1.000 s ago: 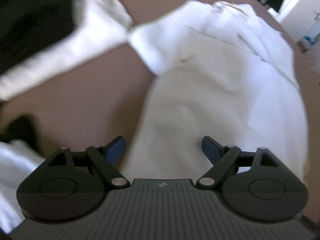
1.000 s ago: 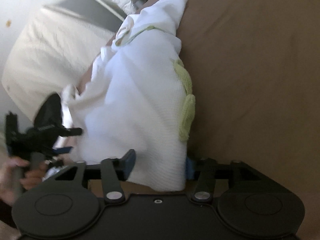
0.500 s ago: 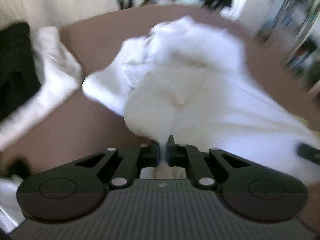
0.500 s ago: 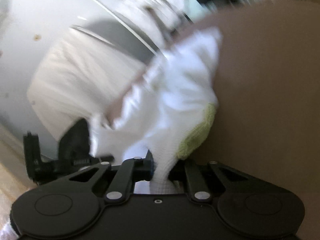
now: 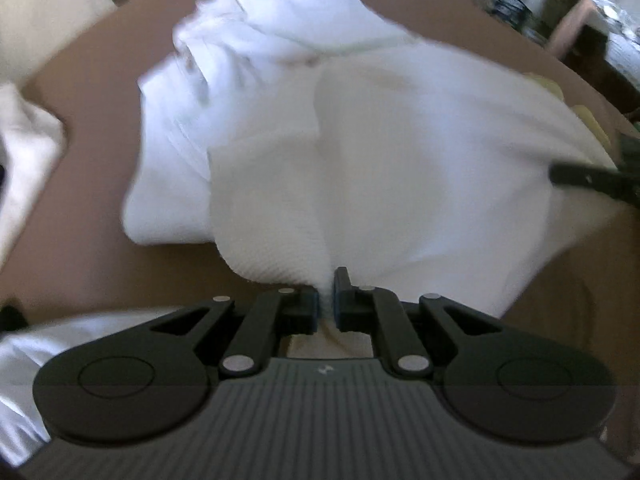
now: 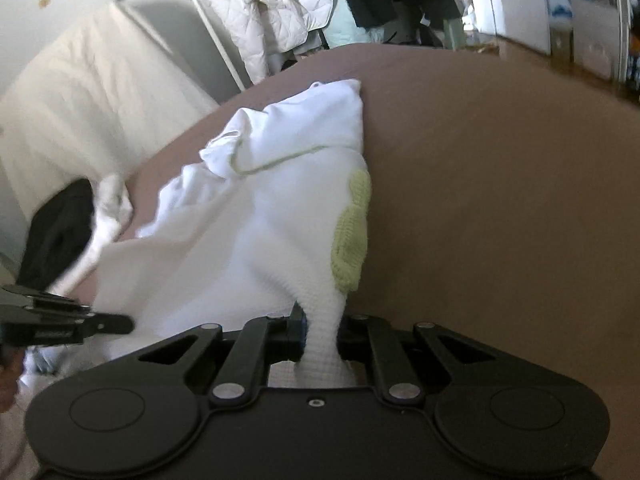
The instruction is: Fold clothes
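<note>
A white knit garment with pale green trim lies on a brown bed surface. My left gripper is shut on the garment's near edge, and the cloth rises from the jaws. In the right wrist view the same garment shows green patches. My right gripper is shut on a bunched corner of it. Each gripper shows at the edge of the other's view, the right one and the left one.
Other white clothes and a black garment lie at the left of the bed. A white pillow leans on the wall. A white jacket hangs behind the bed. Shelves and clutter stand at the far right.
Both grippers were open around the garment's edge a second ago. Both have shut on it and lifted it, so the cloth now bunches up from the bed.
</note>
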{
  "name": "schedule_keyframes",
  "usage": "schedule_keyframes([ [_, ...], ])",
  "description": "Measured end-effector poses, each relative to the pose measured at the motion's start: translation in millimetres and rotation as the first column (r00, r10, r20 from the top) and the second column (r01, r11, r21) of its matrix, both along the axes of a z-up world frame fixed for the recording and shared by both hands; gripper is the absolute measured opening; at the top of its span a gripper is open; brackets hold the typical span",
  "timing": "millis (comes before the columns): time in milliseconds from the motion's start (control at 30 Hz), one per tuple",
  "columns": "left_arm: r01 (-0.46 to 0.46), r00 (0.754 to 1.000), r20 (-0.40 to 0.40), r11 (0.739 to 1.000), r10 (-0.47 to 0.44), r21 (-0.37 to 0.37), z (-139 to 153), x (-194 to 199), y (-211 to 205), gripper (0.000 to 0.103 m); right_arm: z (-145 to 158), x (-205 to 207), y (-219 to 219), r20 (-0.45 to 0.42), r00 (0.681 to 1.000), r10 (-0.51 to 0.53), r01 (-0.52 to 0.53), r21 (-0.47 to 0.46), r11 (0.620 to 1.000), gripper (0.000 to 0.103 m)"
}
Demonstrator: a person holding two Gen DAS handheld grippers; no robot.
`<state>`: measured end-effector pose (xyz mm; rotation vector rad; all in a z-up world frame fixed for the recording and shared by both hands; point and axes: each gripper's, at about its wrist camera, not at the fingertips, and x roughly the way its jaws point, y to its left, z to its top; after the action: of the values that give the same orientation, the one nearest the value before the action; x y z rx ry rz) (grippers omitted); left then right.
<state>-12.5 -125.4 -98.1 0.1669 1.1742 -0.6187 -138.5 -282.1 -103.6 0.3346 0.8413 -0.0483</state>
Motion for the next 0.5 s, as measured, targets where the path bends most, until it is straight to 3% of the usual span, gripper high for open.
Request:
schedule_keyframes([
  [67, -0.033, 0.990, -0.135, 0.999, 0.029, -0.033, -17, 10, 13, 0.007, -19, -2, 0, -0.093, 0.995, 0.024, -0.031, -0.076, 0.997, 0.010],
  [100, -0.041, 0.989, -0.146, 0.999, 0.038, -0.020, -20, 14, 14, 0.008, -38, -2, -2, -0.150, 0.989, 0.004, -0.017, -0.089, 0.996, 0.011],
  [167, -0.050, 0.986, -0.160, 0.999, 0.051, 0.007, -25, 20, 15, 0.015, -63, -2, -4, -0.178, 0.983, -0.038, 0.023, -0.082, 0.996, 0.012],
  [300, 0.028, 0.999, -0.043, 0.999, -0.027, 0.024, 0, 4, 7, 0.018, -56, 3, 1, -0.170, 0.985, 0.002, -0.033, -0.179, 0.983, 0.016],
  [333, 0.047, 0.999, -0.013, 0.999, -0.047, 0.022, 7, -1, 6, 0.020, -52, 5, 1, -0.175, 0.985, -0.001, -0.035, -0.203, 0.979, 0.019],
  [367, 0.061, 0.998, 0.020, 0.998, -0.062, 0.016, 15, -5, 5, 0.025, -49, 6, -1, -0.182, 0.983, -0.015, -0.027, -0.224, 0.974, 0.031],
  [400, 0.060, 0.996, 0.064, 0.998, -0.060, -0.001, 26, -6, 9, 0.028, -46, 6, -5, -0.183, 0.982, -0.037, -0.008, -0.240, 0.971, 0.037],
  [500, 0.014, 0.981, 0.195, 1.000, -0.008, -0.027, 53, -4, 26, 0.041, -39, 2, -23, -0.156, 0.981, -0.119, 0.075, -0.265, 0.961, 0.040],
])
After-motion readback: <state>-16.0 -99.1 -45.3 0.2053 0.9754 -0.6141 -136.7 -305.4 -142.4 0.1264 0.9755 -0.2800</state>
